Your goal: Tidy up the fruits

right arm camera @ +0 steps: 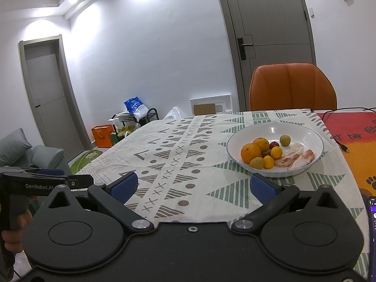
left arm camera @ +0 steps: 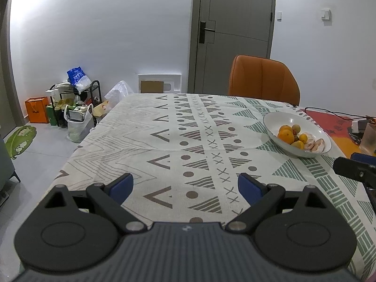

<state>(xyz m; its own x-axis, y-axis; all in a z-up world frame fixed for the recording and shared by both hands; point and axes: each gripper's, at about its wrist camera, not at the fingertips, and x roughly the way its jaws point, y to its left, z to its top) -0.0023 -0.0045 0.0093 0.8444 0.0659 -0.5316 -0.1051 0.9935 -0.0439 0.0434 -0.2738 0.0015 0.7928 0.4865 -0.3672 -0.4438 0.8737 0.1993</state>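
Patterned cloth [right arm camera: 178,155] covers most of the surface [left arm camera: 164,127], grey chevrons, dots, crosses and green striped triangles; a red-orange mat [right arm camera: 352,141] lies along its right side with a black cable [right arm camera: 333,127] trailing over it. Orange chair [right arm camera: 292,87] is at the far edge, grey door [right arm camera: 268,28] behind it. Floor clutter sits by the far wall: rack [left arm camera: 77,96], orange bag [left arm camera: 37,109], white plastic bag [left arm camera: 78,127], green leaf-shaped rug [left arm camera: 20,141]. White bowl [right arm camera: 305,131] rests on the cloth, right of centre, near the mat edge. All fruit is inside it: two oranges [right arm camera: 251,153] at left touching each other, small yellow citrus [right arm camera: 276,152] in the middle, two greenish round fruits [right arm camera: 285,140], one at the back and one at the front, a small dark red fruit [right arm camera: 274,144] between them, and peeled pinkish segments [right arm camera: 303,158] on the right. Left gripper [left arm camera: 185,185] hovers over bare cloth well left of the bowl, jaws wide, nothing between the blue pads [left arm camera: 124,185]. Right gripper [right arm camera: 192,185] sits just short of the bowl, jaws wide too, empty, its right pad [right arm camera: 265,189] near the bowl's front rim. In the right wrist view a hand [right arm camera: 14,232] grips the left tool's handle at the lower left. Phone edge [right arm camera: 372,225] shows at far right.
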